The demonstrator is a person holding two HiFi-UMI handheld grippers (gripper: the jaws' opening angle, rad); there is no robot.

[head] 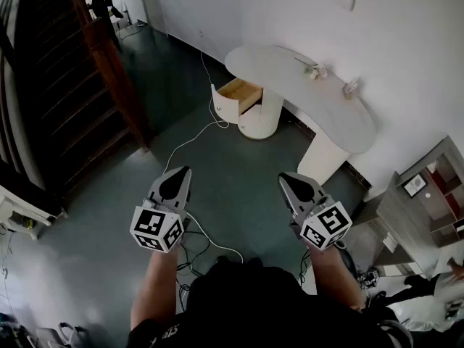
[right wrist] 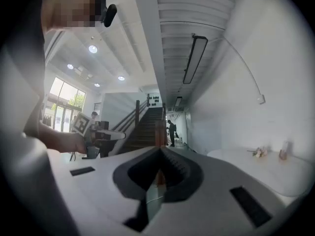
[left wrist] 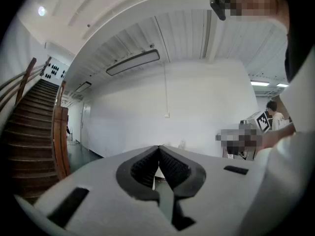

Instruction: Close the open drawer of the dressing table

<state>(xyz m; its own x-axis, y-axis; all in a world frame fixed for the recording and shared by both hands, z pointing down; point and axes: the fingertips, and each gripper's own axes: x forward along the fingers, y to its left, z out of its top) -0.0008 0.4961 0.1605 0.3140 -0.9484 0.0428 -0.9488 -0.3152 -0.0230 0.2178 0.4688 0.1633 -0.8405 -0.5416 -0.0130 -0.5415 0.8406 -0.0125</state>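
Note:
The white dressing table (head: 330, 104) with a curved top stands against the far wall. Its drawer (head: 239, 93) is pulled out on the left side, showing a wooden inside, above a round white base (head: 259, 122). Both grippers are held level over the dark floor, well short of the table and apart from it. My left gripper (head: 179, 176) (left wrist: 159, 147) is shut with nothing between its jaws. My right gripper (head: 290, 181) (right wrist: 160, 149) also has its tips together and holds nothing. The table top (right wrist: 266, 163) shows at the right of the right gripper view.
A wooden staircase (head: 65, 93) rises along the left. A white cable (head: 190, 142) runs across the floor from the table toward me. Small flowers (head: 315, 69) and a small item (head: 351, 87) lie on the table top. A shelf unit (head: 431, 194) stands at the right. A person (head: 98, 2) stands far off.

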